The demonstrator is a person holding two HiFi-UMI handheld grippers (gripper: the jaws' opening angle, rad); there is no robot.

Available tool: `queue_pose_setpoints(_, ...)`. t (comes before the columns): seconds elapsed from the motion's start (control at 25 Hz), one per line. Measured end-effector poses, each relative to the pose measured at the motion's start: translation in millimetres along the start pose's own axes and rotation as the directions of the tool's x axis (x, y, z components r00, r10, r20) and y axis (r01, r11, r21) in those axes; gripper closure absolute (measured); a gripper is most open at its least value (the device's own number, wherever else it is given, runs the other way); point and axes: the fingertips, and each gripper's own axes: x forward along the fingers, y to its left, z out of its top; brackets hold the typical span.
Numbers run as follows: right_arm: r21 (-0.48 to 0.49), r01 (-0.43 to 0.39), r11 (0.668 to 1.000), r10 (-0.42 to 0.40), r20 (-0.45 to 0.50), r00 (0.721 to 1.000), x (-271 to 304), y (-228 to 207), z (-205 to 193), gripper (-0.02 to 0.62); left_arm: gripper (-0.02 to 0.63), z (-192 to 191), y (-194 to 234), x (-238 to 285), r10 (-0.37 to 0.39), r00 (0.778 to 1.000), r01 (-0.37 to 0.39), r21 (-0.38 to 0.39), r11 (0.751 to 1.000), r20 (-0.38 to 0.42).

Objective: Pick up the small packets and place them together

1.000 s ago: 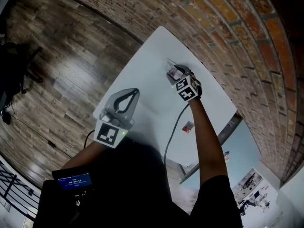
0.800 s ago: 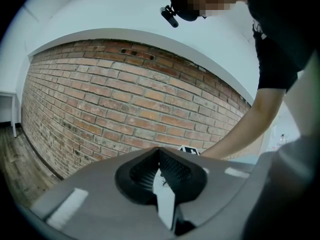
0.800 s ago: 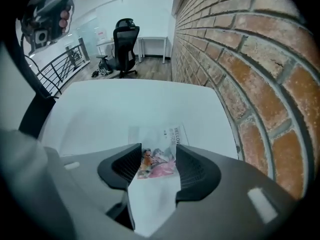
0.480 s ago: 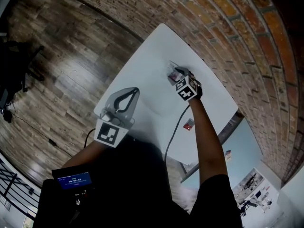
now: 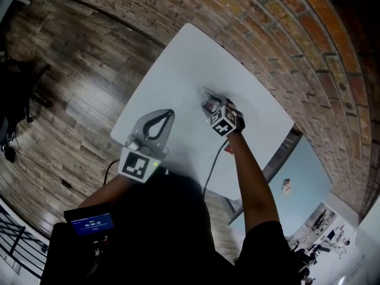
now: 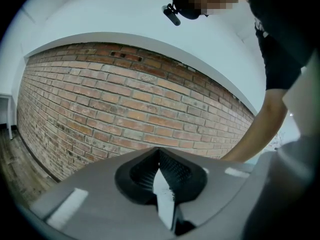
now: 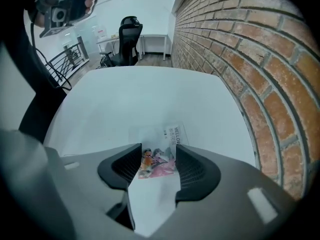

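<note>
A small clear packet (image 7: 157, 160) with colourful contents lies low over the white table (image 7: 130, 96), and my right gripper (image 7: 158, 164) is shut on its near end, a pad pressed against each side. The head view shows this packet (image 5: 208, 101) just ahead of the right gripper (image 5: 212, 107), near the table's brick-wall side. A small red packet (image 5: 227, 149) peeks out beside my right forearm. My left gripper (image 5: 167, 114) hovers at the table's near left edge; its jaws are shut with nothing in them, and in the left gripper view it (image 6: 159, 153) points at the wall.
A brick wall (image 7: 250, 59) runs close along the table's (image 5: 178, 64) far side. Wooden floor (image 5: 77, 82) lies to the left. A lower pale blue surface (image 5: 297, 171) sits to the right. A black office chair (image 7: 129, 39) stands beyond the table's far end.
My right gripper has drawn back toward me across the table, and the clear packet has come with it. The left gripper has stayed where it was. The head camera has shifted slightly.
</note>
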Motion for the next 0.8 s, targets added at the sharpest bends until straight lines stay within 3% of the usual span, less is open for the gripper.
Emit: queue_pose_setpoints(0.8, 0.021, 0.003, 1.000, -0.002, -0.041, 0.999, -20, 89, -58, 0.377, 0.606, -15, -84, -4, -0.099, 0.995, 0.100, 0.027, 0.995, -0.024)
